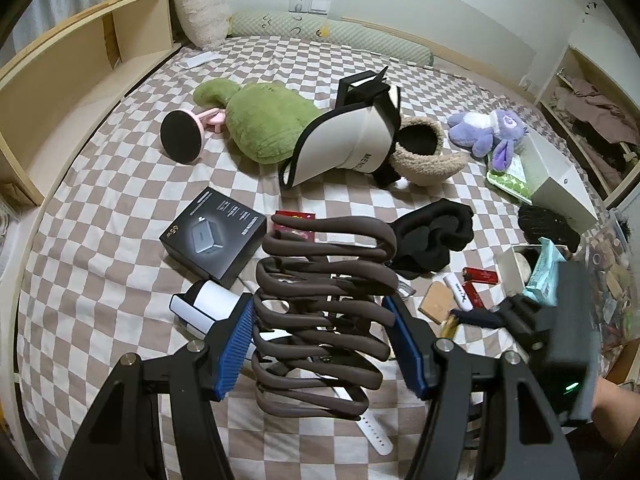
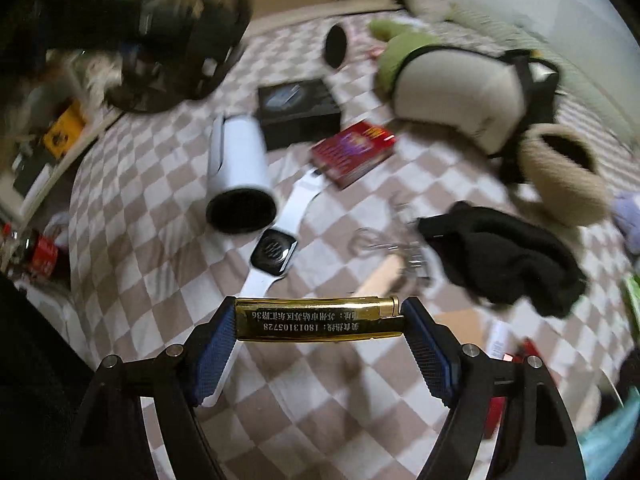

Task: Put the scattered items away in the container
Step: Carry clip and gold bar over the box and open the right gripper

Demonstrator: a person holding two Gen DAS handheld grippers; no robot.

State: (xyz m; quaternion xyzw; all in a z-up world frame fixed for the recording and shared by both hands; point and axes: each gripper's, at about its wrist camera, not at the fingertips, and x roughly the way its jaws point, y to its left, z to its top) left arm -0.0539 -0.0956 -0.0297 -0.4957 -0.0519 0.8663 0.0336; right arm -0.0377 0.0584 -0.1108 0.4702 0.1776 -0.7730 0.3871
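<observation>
My left gripper (image 1: 320, 304) is shut on a brown wavy looped holder (image 1: 324, 280), which stands upright between the blue pads (image 1: 236, 344) above the checked bedspread. My right gripper (image 2: 320, 308) is shut on a gold lighter (image 2: 318, 320), held crosswise end to end just over the bed. A clear plastic bin (image 1: 616, 248) with small things in it sits at the bed's right edge. Scattered on the bed are a white-strapped smartwatch (image 2: 274, 254), a white cylinder (image 2: 240, 168), a red box (image 2: 354, 152), keys (image 2: 400, 240) and a black cloth (image 2: 504, 256).
Farther back lie a black charger box (image 1: 214, 234), a cream cap (image 1: 348, 140), a green plush (image 1: 264, 120), a purple plush (image 1: 488, 128), a pink mirror (image 1: 182, 136) and a furry beige hat (image 1: 424, 152). Red lighters (image 1: 480, 276) and a white box (image 1: 556, 176) are near the bin. Wooden shelves flank the bed.
</observation>
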